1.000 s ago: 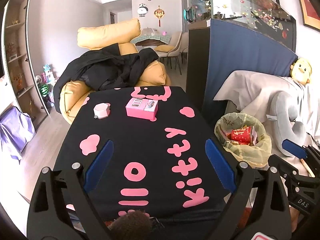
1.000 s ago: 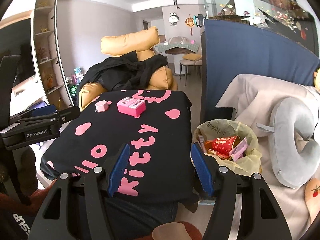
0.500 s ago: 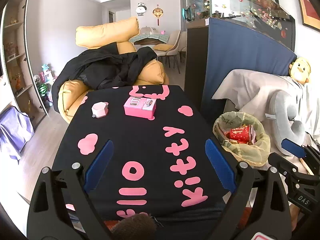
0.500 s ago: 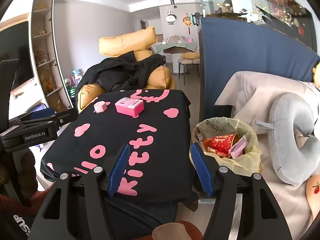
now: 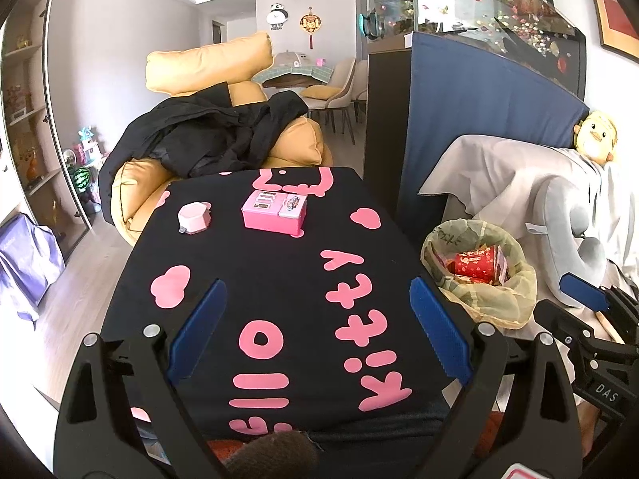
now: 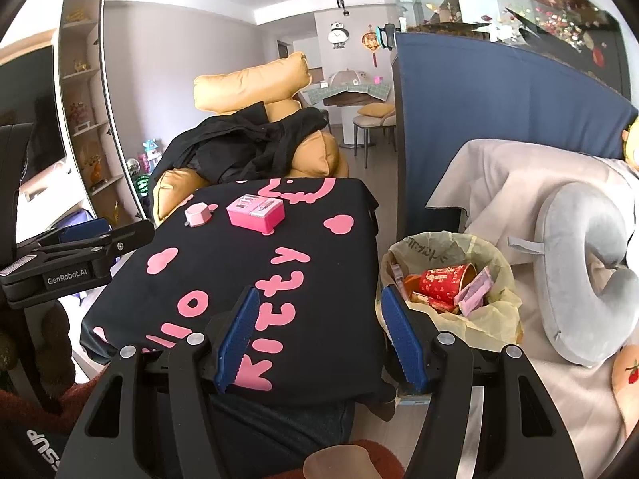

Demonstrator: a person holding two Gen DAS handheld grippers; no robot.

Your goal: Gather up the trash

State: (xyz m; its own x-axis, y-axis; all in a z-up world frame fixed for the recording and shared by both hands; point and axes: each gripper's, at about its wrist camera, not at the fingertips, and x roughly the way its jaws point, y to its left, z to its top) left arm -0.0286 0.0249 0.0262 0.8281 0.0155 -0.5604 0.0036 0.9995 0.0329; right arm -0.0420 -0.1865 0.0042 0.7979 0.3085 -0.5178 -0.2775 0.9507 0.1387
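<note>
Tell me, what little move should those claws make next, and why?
Probably hold off and check the table for leftovers. Both the left gripper and right gripper are open and empty, the trash bin already holds wrappers, and only a pink box and a small pink holder remain.

A black cloth (image 5: 247,263) with pink lettering and hearts covers the surface. On it sit a bright pink box (image 5: 274,214) and a pale pink box (image 5: 193,218). Beside the cloth, a yellow-green bin liner (image 6: 485,325) holds a red patterned cup (image 6: 445,282). Both tongs have blue pads (image 5: 197,331).
</note>
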